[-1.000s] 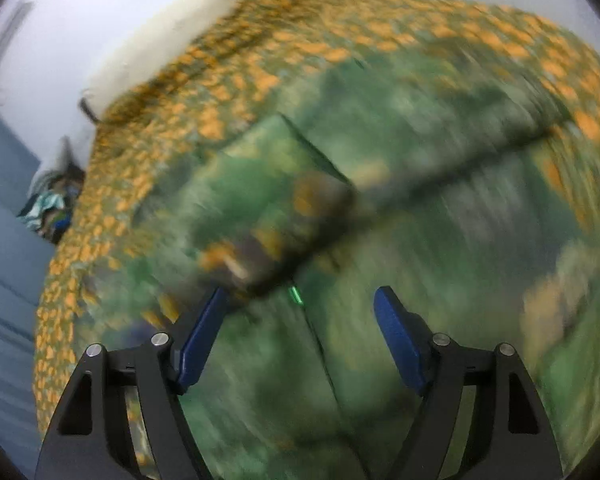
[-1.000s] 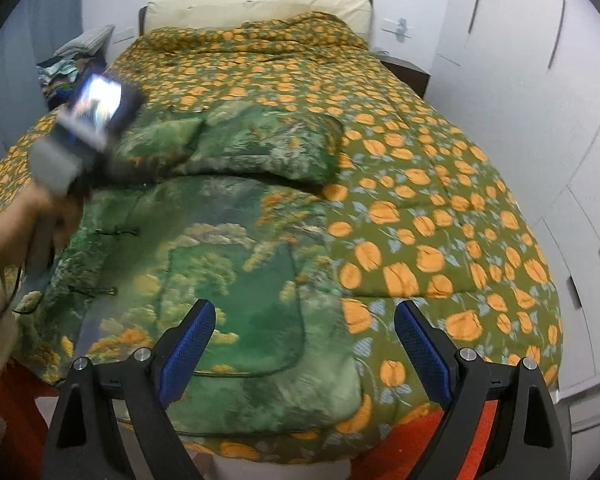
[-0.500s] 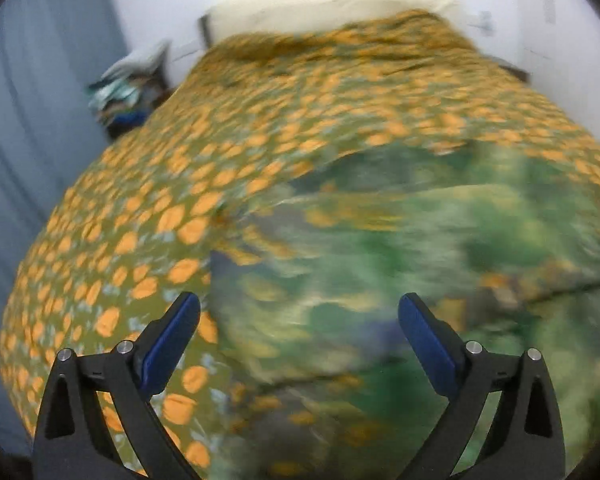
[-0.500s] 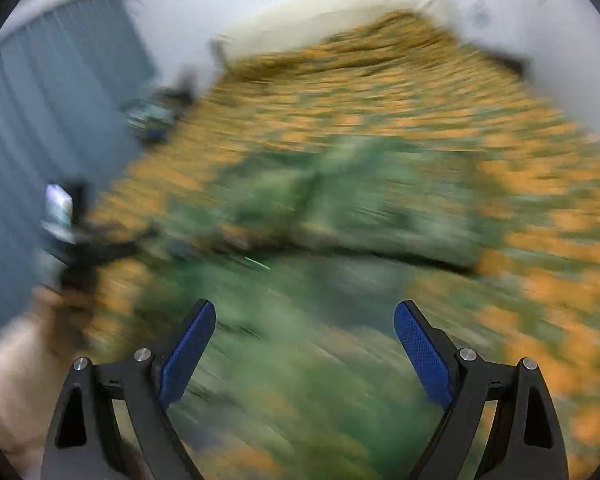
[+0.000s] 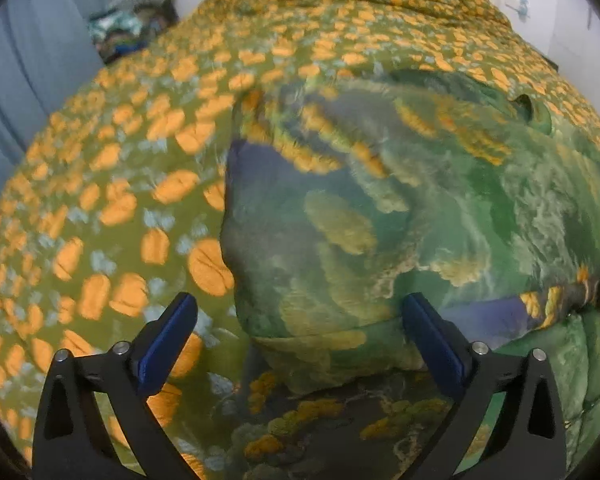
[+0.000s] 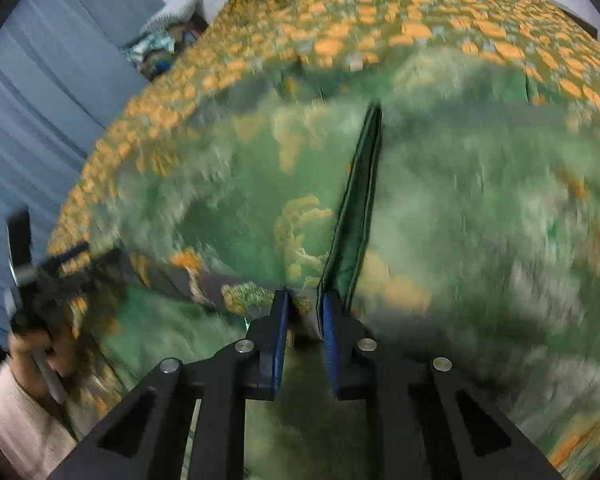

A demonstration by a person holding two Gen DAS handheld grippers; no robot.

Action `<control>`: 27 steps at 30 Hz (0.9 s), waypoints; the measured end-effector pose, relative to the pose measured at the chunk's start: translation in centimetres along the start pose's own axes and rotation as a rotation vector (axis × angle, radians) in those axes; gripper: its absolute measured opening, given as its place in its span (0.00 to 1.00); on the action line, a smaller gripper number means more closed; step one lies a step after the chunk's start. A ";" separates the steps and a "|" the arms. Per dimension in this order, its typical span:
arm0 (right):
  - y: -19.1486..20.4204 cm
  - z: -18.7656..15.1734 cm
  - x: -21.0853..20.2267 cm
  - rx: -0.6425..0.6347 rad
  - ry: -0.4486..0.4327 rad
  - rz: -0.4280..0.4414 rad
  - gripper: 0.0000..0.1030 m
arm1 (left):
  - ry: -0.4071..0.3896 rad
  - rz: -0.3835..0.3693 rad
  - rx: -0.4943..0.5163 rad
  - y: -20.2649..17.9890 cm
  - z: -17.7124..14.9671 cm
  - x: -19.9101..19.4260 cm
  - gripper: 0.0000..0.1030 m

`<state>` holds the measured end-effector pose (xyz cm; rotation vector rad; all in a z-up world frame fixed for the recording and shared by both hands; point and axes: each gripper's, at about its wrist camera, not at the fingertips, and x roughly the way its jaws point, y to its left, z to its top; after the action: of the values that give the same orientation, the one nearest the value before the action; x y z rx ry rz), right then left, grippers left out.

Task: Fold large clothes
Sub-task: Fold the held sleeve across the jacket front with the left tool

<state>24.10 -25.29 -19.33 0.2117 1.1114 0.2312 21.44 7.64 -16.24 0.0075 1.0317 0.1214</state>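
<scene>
Coat (image 5: 380, 220) lies on the bed (image 5: 100, 208), partly folded, more folds left. Right hand-held gripper (image 6: 303, 308) just closed & pinches coat edge at 6 o'clock. Left hand-held gripper (image 5: 300, 332) just spread wide, holds nothing.

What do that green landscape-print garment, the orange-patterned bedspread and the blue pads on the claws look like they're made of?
Green garment: looks like padded, slightly glossy fabric, printed; it puffs and folds softly.
Bedspread: apparently a quilted matte textile, with puffy stitched sections.
Blue pads on the left claw: probably rubbery or plastic, dull finish; hard to tell. They sit on black arms that look like rigid plastic.
</scene>
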 end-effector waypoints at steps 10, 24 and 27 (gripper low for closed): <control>1.7 -2.6 -7.4 -0.020 -0.141 -0.043 0.60 | -0.122 -0.001 0.055 -1.2 -2.4 -8.5 0.99; 4.0 -17.2 -20.8 -0.110 -0.299 -0.190 0.80 | -0.157 -0.178 0.222 -8.4 -12.3 -20.4 0.99; 4.9 -19.7 -22.3 -0.152 -0.316 -0.230 0.83 | -0.141 -0.181 0.268 -9.2 -14.3 -21.8 0.99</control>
<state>-3.51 -25.99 -7.27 -0.0171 0.7914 0.0724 -0.98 -4.50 -5.59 0.1635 0.8965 -0.1808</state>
